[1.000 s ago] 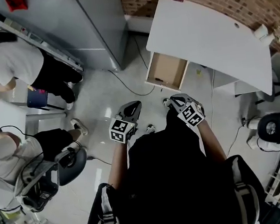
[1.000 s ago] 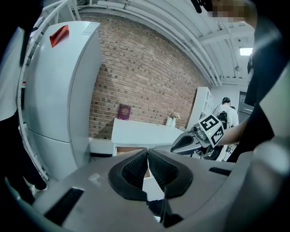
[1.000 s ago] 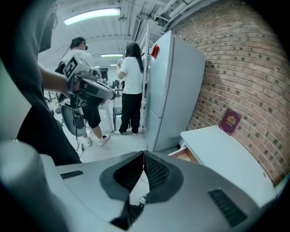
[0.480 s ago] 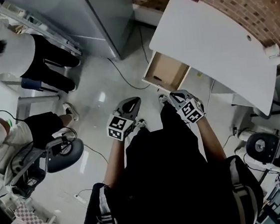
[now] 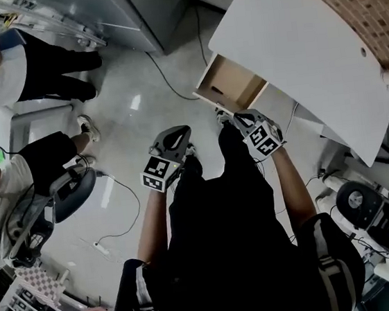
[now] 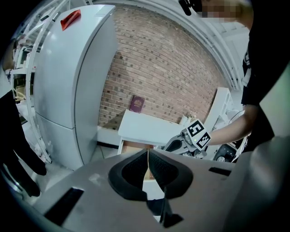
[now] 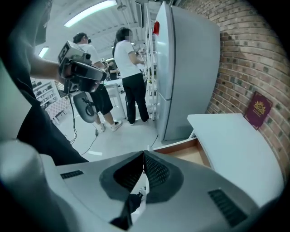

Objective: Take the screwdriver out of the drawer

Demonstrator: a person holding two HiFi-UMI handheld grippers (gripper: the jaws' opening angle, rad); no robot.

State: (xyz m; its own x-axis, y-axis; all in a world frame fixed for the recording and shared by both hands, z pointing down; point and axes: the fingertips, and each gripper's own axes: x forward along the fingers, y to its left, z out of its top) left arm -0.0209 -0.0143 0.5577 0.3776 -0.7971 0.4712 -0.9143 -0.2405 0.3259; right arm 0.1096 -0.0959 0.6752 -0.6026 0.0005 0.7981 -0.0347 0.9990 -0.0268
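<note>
Head view: the open drawer [image 5: 227, 85] juts from the white desk [image 5: 293, 42], just ahead of the left gripper [image 5: 176, 134] and right gripper [image 5: 237, 117]; the screwdriver, presumably inside, cannot be made out. Left gripper view, then right gripper view: each pair of jaws meets with nothing between — one pair is best parted over the drawer before reaching in.

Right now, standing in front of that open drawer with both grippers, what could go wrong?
Both jaws are closed: the left gripper and right gripper would shove whatever lies in the drawer rather than grip it unless opened first. A cable trails over the floor beside the drawer, so a foot could catch it. The screwdriver cannot be made out from here, so reaching in blind may miss.
</note>
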